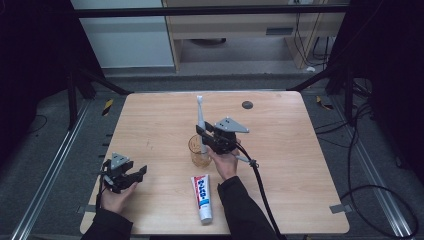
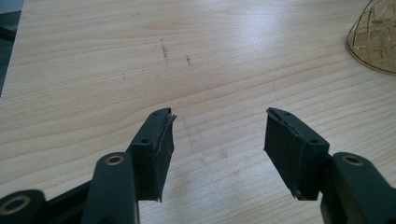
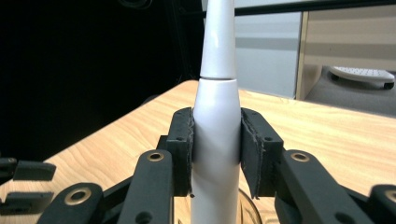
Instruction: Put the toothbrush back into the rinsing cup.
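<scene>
The right gripper (image 1: 206, 134) is clamping the toothbrush (image 1: 201, 120) between its 2 pads (image 3: 183, 149), which are pressing on the white handle from both sides. The toothbrush is standing upright with its lower end inside the glass (image 1: 199, 151) near the middle of the table (image 1: 300, 165), its head rising above the gripper. The left gripper (image 1: 134, 176) is sitting low at the table's near left, jaws spread wide with only bare wood between the pads (image 2: 156, 149). The toothpaste (image 1: 202, 197) is lying flat on the near edge, just in front of the glass, apart from both grippers.
</scene>
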Available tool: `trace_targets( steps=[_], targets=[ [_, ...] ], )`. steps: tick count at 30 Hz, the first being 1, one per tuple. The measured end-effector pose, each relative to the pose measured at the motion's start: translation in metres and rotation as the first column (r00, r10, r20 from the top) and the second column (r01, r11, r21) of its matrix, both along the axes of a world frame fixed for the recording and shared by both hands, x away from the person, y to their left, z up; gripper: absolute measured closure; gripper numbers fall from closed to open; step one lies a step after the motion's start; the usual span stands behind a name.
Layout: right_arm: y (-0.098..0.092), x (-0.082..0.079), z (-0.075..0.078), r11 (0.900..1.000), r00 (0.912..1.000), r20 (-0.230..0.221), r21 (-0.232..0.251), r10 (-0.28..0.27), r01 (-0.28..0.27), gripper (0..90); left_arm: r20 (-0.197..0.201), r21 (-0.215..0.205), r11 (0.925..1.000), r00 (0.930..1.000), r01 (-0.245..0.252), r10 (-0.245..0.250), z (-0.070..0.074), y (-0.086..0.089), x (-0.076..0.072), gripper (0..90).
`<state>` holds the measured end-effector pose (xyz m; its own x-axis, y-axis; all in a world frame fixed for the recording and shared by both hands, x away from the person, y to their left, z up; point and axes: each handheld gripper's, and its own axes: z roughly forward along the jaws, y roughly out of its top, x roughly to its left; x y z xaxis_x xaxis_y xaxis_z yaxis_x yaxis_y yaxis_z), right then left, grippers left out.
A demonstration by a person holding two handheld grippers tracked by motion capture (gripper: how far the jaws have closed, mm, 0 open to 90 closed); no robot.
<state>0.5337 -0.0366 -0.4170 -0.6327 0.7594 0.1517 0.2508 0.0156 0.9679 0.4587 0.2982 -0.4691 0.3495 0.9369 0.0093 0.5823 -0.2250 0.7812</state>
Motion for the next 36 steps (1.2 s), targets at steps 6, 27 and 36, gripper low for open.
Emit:
trace_targets(
  steps=[6,27,36],
  targets=[
    [-0.003,-0.001,-0.008,1.000,0.9997,-0.025,-0.021,0.000,-0.001,67.1,0.000,0.000,1.0000,1.0000,0.000,0.000,0.000,0.000,0.000,41.5],
    [-0.015,-0.003,-0.021,0.993,0.9960,-0.080,-0.112,0.038,-0.047,67.0,-0.003,0.001,1.0000,1.0000,0.005,-0.005,0.000,-0.001,0.000,41.1],
    [-0.016,-0.006,-0.019,0.990,0.9939,-0.093,-0.125,0.059,-0.071,66.1,-0.003,0.002,1.0000,1.0000,0.005,-0.005,0.000,-0.002,0.000,40.9]
  ],
)
